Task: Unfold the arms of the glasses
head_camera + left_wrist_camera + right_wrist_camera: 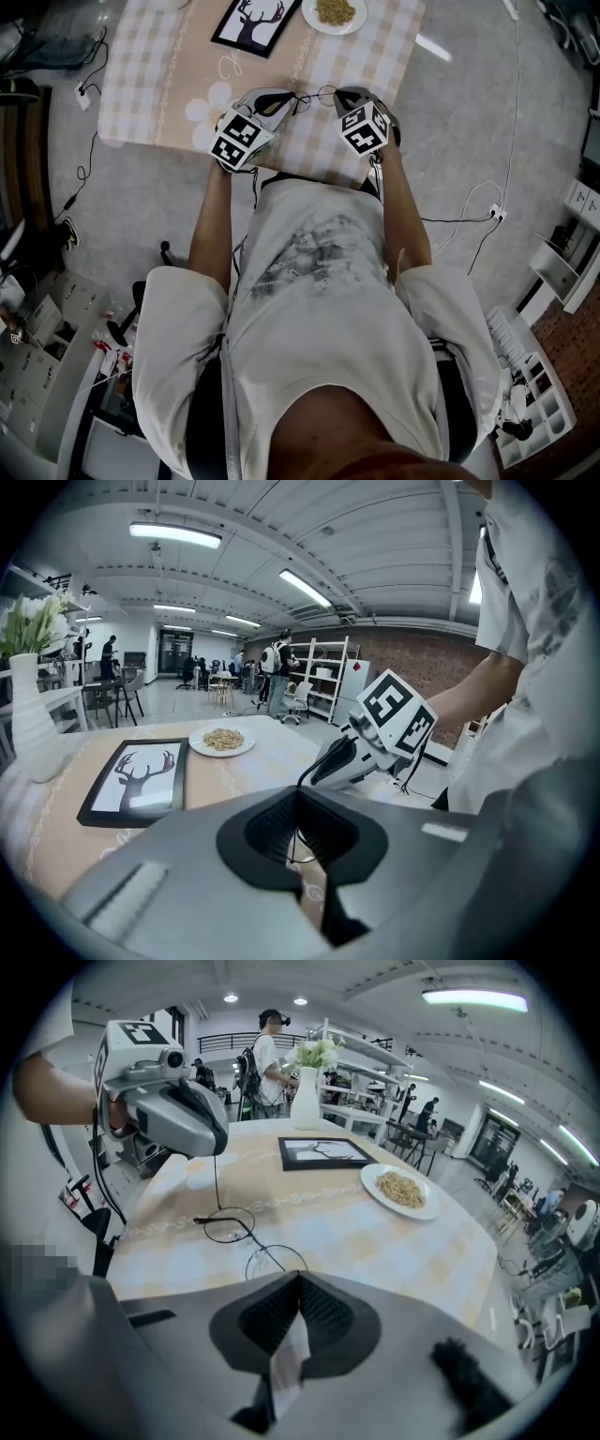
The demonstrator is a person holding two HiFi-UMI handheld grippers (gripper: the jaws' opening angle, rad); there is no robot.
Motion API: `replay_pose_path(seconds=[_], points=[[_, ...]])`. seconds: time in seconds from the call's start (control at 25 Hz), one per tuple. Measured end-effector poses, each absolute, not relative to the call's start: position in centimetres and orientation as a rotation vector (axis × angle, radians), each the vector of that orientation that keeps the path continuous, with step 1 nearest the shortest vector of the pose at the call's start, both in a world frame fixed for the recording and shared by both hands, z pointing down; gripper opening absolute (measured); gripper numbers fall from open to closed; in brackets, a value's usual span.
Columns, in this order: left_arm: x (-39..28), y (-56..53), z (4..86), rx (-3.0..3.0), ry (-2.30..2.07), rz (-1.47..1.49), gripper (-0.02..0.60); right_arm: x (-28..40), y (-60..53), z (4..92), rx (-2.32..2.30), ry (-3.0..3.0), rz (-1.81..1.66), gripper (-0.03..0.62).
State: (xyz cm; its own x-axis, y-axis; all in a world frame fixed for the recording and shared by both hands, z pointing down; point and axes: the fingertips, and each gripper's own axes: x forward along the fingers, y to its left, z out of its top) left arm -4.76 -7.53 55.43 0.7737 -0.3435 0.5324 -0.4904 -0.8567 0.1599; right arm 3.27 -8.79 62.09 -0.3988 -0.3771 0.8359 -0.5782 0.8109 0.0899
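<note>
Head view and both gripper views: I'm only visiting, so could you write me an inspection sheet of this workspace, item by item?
Surface: table under a checked cloth with flower prints.
Job's things: round-lensed wire glasses, spanned between the two grippers near the table's front edge.
Clutter: framed deer picture, plate of food, white vase of flowers.
Grippers: left gripper shut on one thin arm of the glasses; right gripper shut on the glasses' other end.
Cables: black cable and white cable on the floor beside the table.
Surroundings: open hall with shelves and people far behind.
</note>
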Motion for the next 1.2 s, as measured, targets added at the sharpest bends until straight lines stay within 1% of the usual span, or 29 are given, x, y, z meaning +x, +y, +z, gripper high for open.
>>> replay_pose_path(seconds=[0.28, 0.36, 0.4, 0.88, 1.2], points=[[-4.3, -7.5, 55.2, 2.692, -0.61, 0.712, 0.008, 3.0, -8.7, 61.4, 0.738, -2.092, 0.238, 0.02], [-4.1, -7.4, 55.2, 2.696, -0.602, 0.714, 0.008, 2.6, -8.4, 60.9, 0.724, -2.113, 0.221, 0.062], [-4.0, -7.3, 55.1, 2.698, -0.598, 0.716, 0.008, 2.4, -8.2, 60.7, 0.717, -2.124, 0.214, 0.071], [-3.6, -7.0, 54.6, 2.72, -0.558, 0.732, 0.008, -0.2, -5.9, 59.2, 0.616, -2.188, 0.123, 0.119], [-3.5, -7.2, 54.3, 2.733, -0.548, 0.735, 0.008, -1.9, -4.4, 59.4, 0.513, -2.178, 0.019, 0.138]])
